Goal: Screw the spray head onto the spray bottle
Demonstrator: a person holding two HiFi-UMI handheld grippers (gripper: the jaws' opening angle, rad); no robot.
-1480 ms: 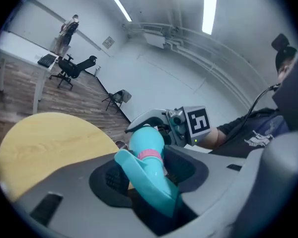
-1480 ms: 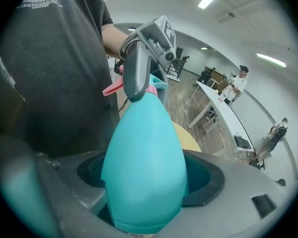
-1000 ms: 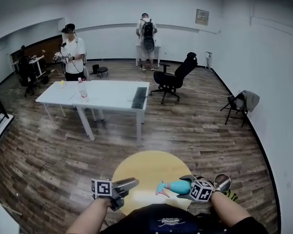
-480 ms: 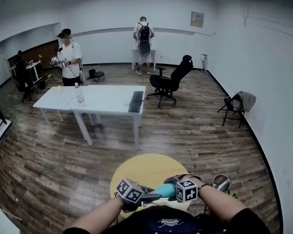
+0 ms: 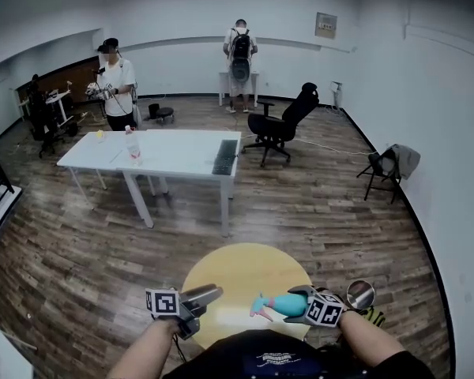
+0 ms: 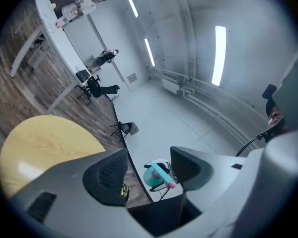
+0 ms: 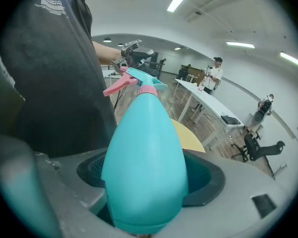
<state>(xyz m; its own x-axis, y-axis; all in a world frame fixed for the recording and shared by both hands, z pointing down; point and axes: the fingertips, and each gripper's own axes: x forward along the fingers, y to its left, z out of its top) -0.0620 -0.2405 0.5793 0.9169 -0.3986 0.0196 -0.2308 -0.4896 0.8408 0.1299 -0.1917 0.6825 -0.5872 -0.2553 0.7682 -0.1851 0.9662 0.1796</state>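
My right tongs [image 5: 299, 304] pinch the fat belly of the teal spray bottle [image 7: 146, 167] at the lower middle of the head view. Its pink-triggered spray head [image 5: 261, 306] points toward frame left and sits on the neck. Half a second ago my left tongs [image 5: 207, 295] were right up at that head. Now they are back at the lower left, apart from it. Their jaws have just been opening and stand spread with nothing between them; the bottle only shows beyond the gap. I read that as a release between twists, so another turn or a tightness check is probably due. I can't tell whether the thread is fully home. Under both tongs lies the round yellow counter [image 5: 237, 268], its near edge close to my body. Past it is open wood floor [image 5: 316, 212], then the long white counter [image 5: 182, 152], an office chair [image 5: 283, 126] and two people [image 5: 117, 85] farther back, all well clear.
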